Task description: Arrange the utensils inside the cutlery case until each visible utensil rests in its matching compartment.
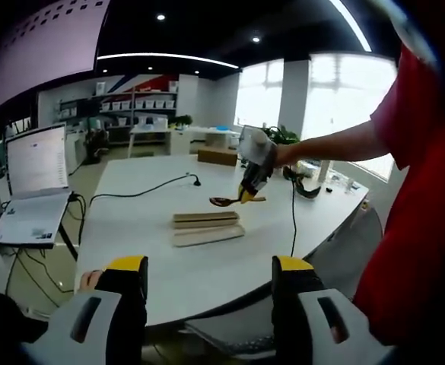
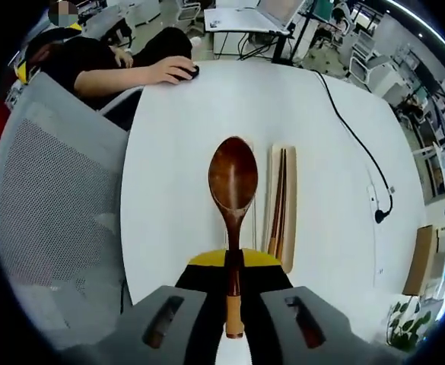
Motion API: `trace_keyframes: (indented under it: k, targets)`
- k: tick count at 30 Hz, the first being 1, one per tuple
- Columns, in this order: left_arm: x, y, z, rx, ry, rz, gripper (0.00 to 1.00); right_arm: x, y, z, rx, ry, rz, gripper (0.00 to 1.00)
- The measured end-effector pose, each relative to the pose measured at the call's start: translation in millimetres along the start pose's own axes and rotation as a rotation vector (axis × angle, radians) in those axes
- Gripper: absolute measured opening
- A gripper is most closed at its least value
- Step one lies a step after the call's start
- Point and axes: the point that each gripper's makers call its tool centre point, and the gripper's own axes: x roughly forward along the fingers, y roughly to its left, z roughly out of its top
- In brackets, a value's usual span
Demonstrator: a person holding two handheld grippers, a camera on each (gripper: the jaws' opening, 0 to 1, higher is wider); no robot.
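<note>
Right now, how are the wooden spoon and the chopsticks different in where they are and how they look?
The wooden spoon is clamped by its handle in the right gripper and held above the table; the chopsticks lie in the cutlery case on the white table. The spoon ends in a broad oval bowl; the chopsticks are thin, straight sticks. Both are dark brown wood and point roughly the same way.

One wooden spoon (image 2: 233, 180), one pair of chopsticks (image 2: 278, 199), one cutlery case (image 2: 289, 204) in two halves, one laptop (image 1: 30, 185), and two grippers.
</note>
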Motion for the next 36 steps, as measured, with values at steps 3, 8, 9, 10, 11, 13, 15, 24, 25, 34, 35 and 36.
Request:
trace_keyframes:
  k: [3, 8, 9, 10, 11, 13, 15, 24, 25, 34, 35, 36]
  targets:
    - [0.8, 0.4, 0.3, -0.001, 0.0, -0.001, 0.68, -0.4, -7.7, 2.7, 0.009, -0.008, -0.001, 0.01]
    - [3.1, 1.8, 1.9, -0.002, -0.001, -0.001, 0.68, -4.0, -16.3, 2.2, -0.009, 0.023, 0.004, 0.01]
    - [3.5, 2.0, 2.0, 0.0, 0.001, -0.001, 0.68, -8.1, -18.8, 3.7, -0.037, 0.029, 0.004, 0.01]
    - [3.7, 2.4, 2.2, 0.003, 0.001, -0.001, 0.68, -10.9, -20.6, 4.5, -0.041, 0.03, 0.004, 0.01]
    - [3.9, 2.8, 2.1, 0.001, 0.001, 0.0, 0.68, -15.0, -25.3, 4.8, -0.045, 0.034, 0.0, 0.01]
    - [4.7, 4.3, -0.1, -0.006, 0.006, 0.002, 0.68, -20.1, -34.2, 5.1, -0.046, 0.035, -0.007, 0.01]
    - [5.2, 3.4, -1.3, -0.01, 0.008, -0.001, 0.68, -22.6, -39.3, 6.9, -0.03, 0.025, -0.013, 0.01]
    - [7.3, 0.3, -1.6, -0.013, 0.006, -0.014, 0.68, -21.2, -47.4, 16.3, 0.003, 0.015, 0.006, 0.01]
    - [7.3, -0.3, -1.6, -0.011, 0.006, -0.016, 0.68, -22.3, -48.3, 18.3, 0.002, 0.015, 0.008, 0.01]
    - [9.3, -5.4, -3.7, -0.01, 0.018, -0.028, 0.68, -29.5, -68.3, 27.8, 0.046, -0.019, -0.015, 0.01]
    - [10.6, -5.3, -5.1, -0.025, 0.02, -0.027, 0.68, -26.9, -66.1, 25.7, 0.048, -0.02, -0.011, 0.01]
    - [11.3, -6.1, -4.8, -0.027, 0.018, -0.029, 0.68, -21.3, -62.3, 21.2, 0.067, -0.013, 0.004, 0.01]
